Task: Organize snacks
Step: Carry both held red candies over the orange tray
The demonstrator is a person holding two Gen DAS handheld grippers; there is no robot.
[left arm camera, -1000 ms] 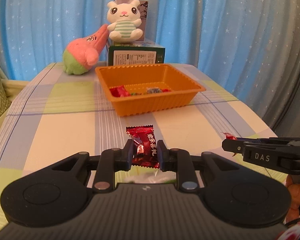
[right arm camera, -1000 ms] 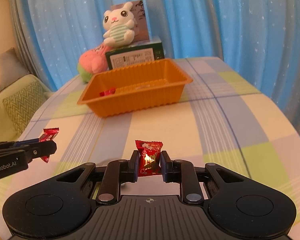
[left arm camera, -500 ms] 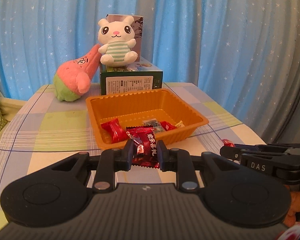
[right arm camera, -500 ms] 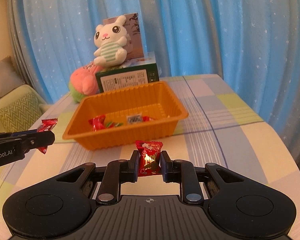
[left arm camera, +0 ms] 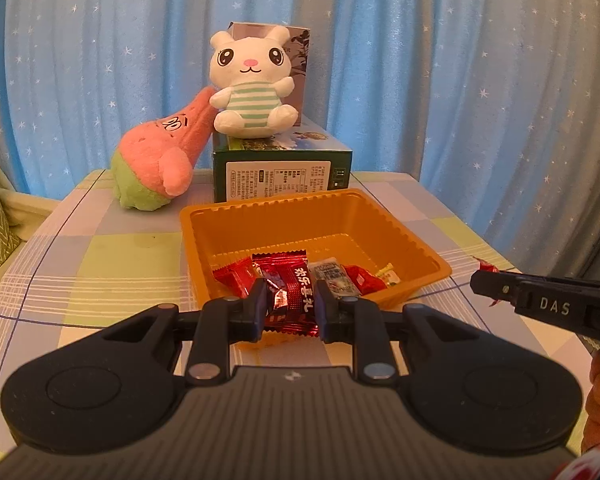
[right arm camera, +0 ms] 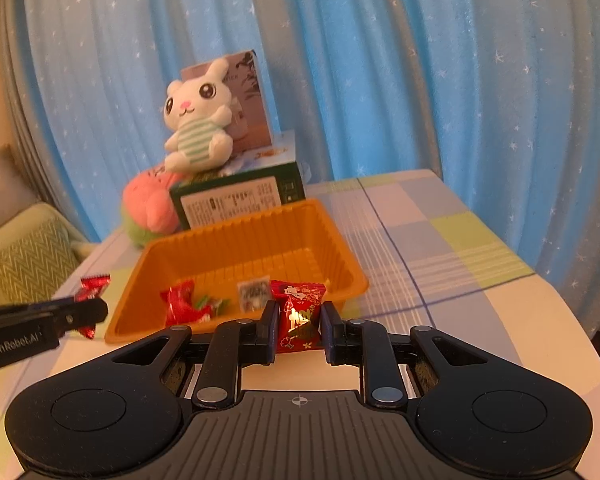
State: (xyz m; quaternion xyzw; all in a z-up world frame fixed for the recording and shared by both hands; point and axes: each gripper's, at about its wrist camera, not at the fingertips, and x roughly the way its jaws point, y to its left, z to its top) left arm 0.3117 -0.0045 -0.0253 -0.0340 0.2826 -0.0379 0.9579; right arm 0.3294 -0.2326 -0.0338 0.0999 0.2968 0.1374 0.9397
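Observation:
An orange plastic tray point(left arm camera: 416, 242) point(right arm camera: 340, 256) sits on the checked tablecloth and holds several wrapped candies point(left arm camera: 364, 280) point(right arm camera: 184, 304). My left gripper point(left arm camera: 290, 306) is shut on a dark red candy wrapper point(left arm camera: 290, 296), held above the tray's near rim. My right gripper point(right arm camera: 300, 324) is shut on a red candy with gold print point(right arm camera: 298, 312), held just short of the tray's near right corner. Each gripper shows from the side in the other view, the right one point(left arm camera: 500, 286) and the left one point(right arm camera: 92, 312), each with red wrapper at its tip.
Behind the tray stands a green box point(left arm camera: 280, 168) point(right arm camera: 236, 196) with a white bunny plush point(left arm camera: 252, 84) point(right arm camera: 198, 120) on it. A pink and green plush point(left arm camera: 156, 160) leans at the left. Blue curtains hang behind. A sofa cushion point(right arm camera: 32, 256) lies beyond the left table edge.
Both grippers have moved forward toward the tray, each still holding its candy. The tray now looks much nearer and its contents show from above.

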